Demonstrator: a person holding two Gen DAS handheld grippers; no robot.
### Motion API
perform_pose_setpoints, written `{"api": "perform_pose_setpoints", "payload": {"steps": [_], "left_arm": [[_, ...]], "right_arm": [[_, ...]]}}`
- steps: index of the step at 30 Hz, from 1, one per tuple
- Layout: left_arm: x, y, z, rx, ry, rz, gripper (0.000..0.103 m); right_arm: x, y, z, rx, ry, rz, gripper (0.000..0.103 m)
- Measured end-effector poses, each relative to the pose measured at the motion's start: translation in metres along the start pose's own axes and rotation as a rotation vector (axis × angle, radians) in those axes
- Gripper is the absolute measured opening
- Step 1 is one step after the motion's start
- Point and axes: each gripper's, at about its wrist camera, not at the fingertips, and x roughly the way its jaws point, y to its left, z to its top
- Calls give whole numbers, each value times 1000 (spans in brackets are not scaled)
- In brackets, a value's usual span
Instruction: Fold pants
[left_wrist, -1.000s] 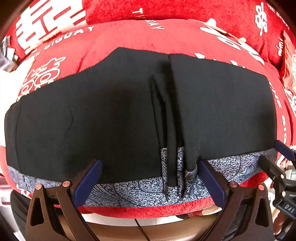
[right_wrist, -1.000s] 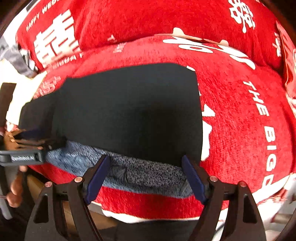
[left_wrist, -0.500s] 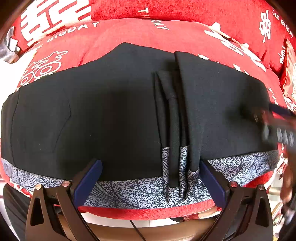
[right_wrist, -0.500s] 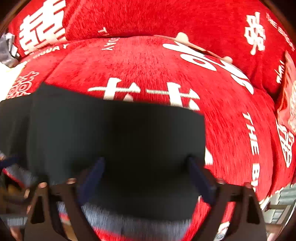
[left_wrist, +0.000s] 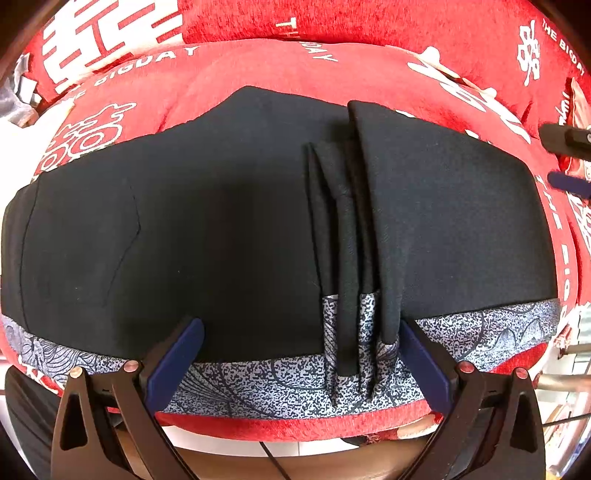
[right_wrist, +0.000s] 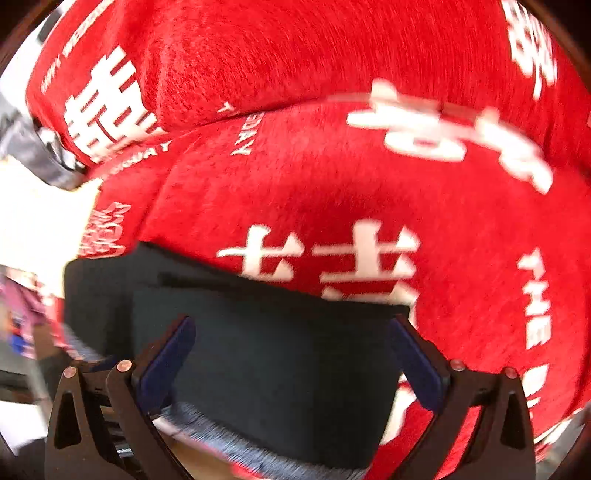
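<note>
Black pants (left_wrist: 221, 229) with a grey patterned band (left_wrist: 258, 384) along the near edge lie spread on a red cushion. A bunch of folds (left_wrist: 351, 258) runs down right of centre. My left gripper (left_wrist: 301, 354) is open and empty over the near band. My right gripper (right_wrist: 291, 350) is open and empty above the pants' right part (right_wrist: 277, 350); its view is blurred. Its fingertips (left_wrist: 569, 184) show at the right edge of the left wrist view.
The red cushion (left_wrist: 258, 66) with white lettering sits on a sofa with a matching backrest (right_wrist: 295, 48). A white and grey item (right_wrist: 33, 199) lies at the left. The cushion's near edge (left_wrist: 295, 428) drops off below the pants.
My right gripper has risen and moved off to the right, away from the pants' band. My left gripper has closed in slightly on the pants. The pants have not moved.
</note>
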Motion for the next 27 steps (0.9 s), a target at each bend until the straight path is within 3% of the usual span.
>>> {"api": "perform_pose_setpoints", "payload": {"steps": [5, 7, 13, 15, 17, 21, 24, 27], "left_arm": [[0, 0, 0, 1, 1, -3, 103], [0, 0, 0, 0, 3, -5, 103], [0, 5, 2, 10, 11, -30, 103], [0, 4, 2, 14, 10, -25, 103], [-1, 4, 1, 21, 11, -24, 103], [-9, 7, 0, 6, 24, -35, 103], [-28, 10, 3, 5, -48, 3, 103], [-40, 5, 4, 17, -101, 20, 103]], "right_arm": [[18, -12, -2, 90, 35, 52, 103], [24, -7, -5, 77, 32, 31, 103], [37, 26, -60, -87, 18, -212, 103], [41, 42, -87, -176, -8, -320, 103], [39, 52, -110, -219, -55, -365, 103], [32, 48, -142, -209, -56, -324, 103], [21, 48, -146, -184, -55, -322, 103], [-6, 45, -133, -91, -155, -236, 103]]}}
